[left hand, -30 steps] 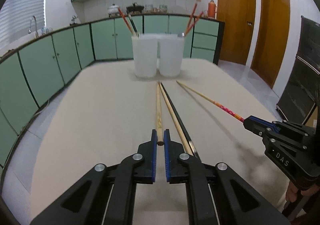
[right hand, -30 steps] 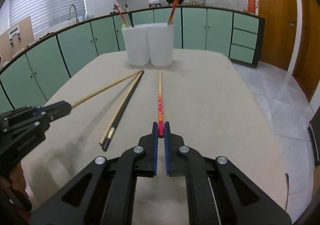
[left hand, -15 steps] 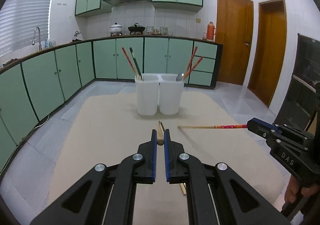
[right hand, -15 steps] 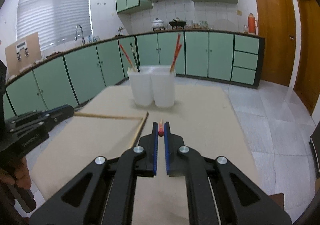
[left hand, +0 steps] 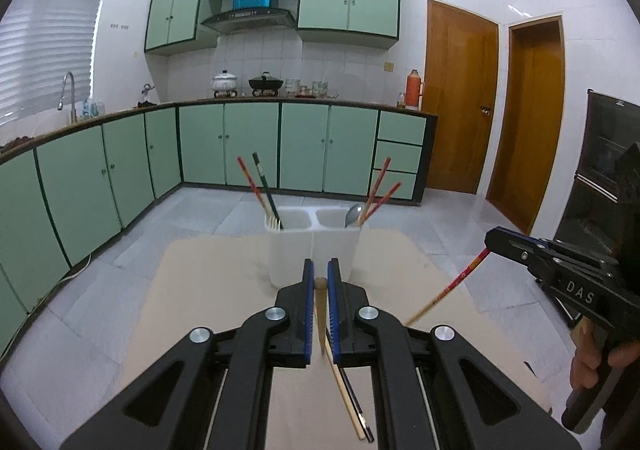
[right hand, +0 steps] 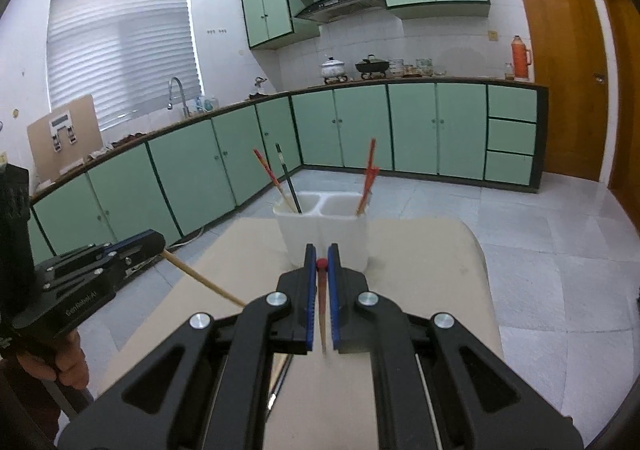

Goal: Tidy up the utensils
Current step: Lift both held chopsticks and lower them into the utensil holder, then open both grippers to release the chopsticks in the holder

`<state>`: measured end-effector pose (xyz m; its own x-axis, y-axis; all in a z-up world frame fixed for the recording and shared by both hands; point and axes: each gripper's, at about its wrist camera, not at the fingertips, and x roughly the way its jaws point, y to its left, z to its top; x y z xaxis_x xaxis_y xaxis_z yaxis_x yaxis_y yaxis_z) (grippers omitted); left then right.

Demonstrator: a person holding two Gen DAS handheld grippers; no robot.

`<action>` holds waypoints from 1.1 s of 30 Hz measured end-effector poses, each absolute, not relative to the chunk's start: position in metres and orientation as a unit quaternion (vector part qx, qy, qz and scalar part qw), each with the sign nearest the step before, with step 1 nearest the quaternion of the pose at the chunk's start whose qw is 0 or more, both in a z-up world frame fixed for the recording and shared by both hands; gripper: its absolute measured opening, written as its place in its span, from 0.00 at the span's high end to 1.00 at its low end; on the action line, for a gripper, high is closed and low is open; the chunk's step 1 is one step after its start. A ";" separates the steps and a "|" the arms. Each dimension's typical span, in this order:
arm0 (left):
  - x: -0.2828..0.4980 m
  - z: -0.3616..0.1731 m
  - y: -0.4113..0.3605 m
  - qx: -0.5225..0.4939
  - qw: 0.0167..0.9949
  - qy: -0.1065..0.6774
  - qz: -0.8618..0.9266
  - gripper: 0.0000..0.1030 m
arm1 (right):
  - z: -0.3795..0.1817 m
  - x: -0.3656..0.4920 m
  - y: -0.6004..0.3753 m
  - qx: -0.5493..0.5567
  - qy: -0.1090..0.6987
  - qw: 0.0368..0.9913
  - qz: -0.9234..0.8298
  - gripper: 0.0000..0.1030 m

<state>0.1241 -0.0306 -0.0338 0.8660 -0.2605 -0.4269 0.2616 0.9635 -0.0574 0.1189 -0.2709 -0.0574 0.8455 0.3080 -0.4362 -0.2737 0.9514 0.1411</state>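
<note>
Your left gripper (left hand: 320, 282) was closed on a plain wooden chopstick (left hand: 321, 314). The stick's butt end sat between the blue pads (left hand: 307, 310), just short of the fingertips, and its shaft ran back and down through the gap toward the table (left hand: 200, 290). From the right wrist view the same stick stuck out of the left gripper's tip (right hand: 160, 246) and slanted down to the right, clear of the table.

Your right gripper (right hand: 321, 264) was closed on a red-ended chopstick (right hand: 322, 302). Its red butt sat pinched between the pads near the fingertips, and the shaft tapered back and down through the gap. In the left wrist view this stick hung from the right gripper's nose (left hand: 496, 240), red patterned part uppermost, pale tip lowest, slanting down to the left.

Both sticks were held off the table, each by its thick end.

The white two-compartment holder (left hand: 312, 250) stood upright on the table ahead of both grippers, apart from them. Its left compartment held a red chopstick and a dark one; its right compartment held two red chopsticks and a spoon (left hand: 353, 214).

Two more chopsticks, a pale one (left hand: 344, 394) and a black one (left hand: 358, 406), lay on the table under your left gripper, side by side, partly hidden by its frame.

Your hand (left hand: 592, 366) gripped the right handle.
</note>
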 end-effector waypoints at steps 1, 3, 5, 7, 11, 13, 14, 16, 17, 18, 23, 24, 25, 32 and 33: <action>0.125 -0.031 -0.031 0.002 0.966 0.219 -0.136 0.94 | -0.053 0.121 -0.271 0.035 0.232 0.960 0.153 0.95; 0.131 -0.024 -0.031 0.002 0.966 0.215 -0.140 0.94 | -0.042 0.129 -0.269 0.029 0.229 0.960 0.157 0.95; 0.135 -0.017 -0.033 0.000 0.966 0.212 -0.145 0.94 | -0.033 0.135 -0.267 0.025 0.227 0.959 0.166 0.95; 0.140 -0.008 -0.033 -0.001 0.967 0.205 -0.151 0.94 | -0.024 0.139 -0.265 0.023 0.224 0.959 0.175 0.95; 0.148 0.011 -0.033 0.005 0.971 0.184 -0.154 0.94 | 0.003 0.154 -0.262 0.018 0.205 0.961 0.185 0.95; 0.155 0.023 -0.034 0.005 0.973 0.170 -0.154 0.94 | 0.015 0.161 -0.261 0.017 0.195 0.962 0.189 0.95; 0.159 0.028 -0.034 0.005 0.975 0.163 -0.154 0.94 | 0.022 0.166 -0.260 0.015 0.188 0.964 0.189 0.95; 0.170 0.041 -0.034 0.005 0.978 0.146 -0.152 0.94 | 0.035 0.177 -0.258 0.012 0.175 0.966 0.187 0.95; 0.177 0.048 -0.035 0.004 0.979 0.137 -0.150 0.94 | 0.043 0.185 -0.257 0.011 0.168 0.968 0.187 0.95; 0.186 0.055 -0.035 0.002 0.981 0.129 -0.148 0.94 | 0.048 0.191 -0.256 0.010 0.163 0.969 0.186 0.95; 0.231 0.082 -0.037 -0.007 0.984 0.107 -0.142 0.94 | 0.071 0.232 -0.253 0.008 0.137 0.976 0.166 0.95; 0.243 0.087 -0.038 -0.009 0.985 0.103 -0.140 0.94 | 0.073 0.240 -0.253 0.007 0.134 0.977 0.163 0.95; 0.250 0.089 -0.038 -0.010 0.985 0.100 -0.138 0.94 | 0.075 0.251 -0.252 0.007 0.132 0.978 0.160 0.95; 0.302 0.081 -0.050 0.000 0.988 0.094 -0.126 0.94 | 0.058 0.305 -0.247 -0.009 0.139 0.981 0.139 0.95; 0.311 0.073 -0.052 0.002 0.987 0.102 -0.123 0.94 | 0.052 0.312 -0.246 -0.010 0.143 0.980 0.137 0.95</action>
<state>0.3106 -0.0517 0.0734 0.9486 -0.2429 -0.2027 0.2438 0.9696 -0.0211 0.3116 -0.2459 0.0523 0.9215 0.2652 -0.2836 -0.2710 0.9624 0.0192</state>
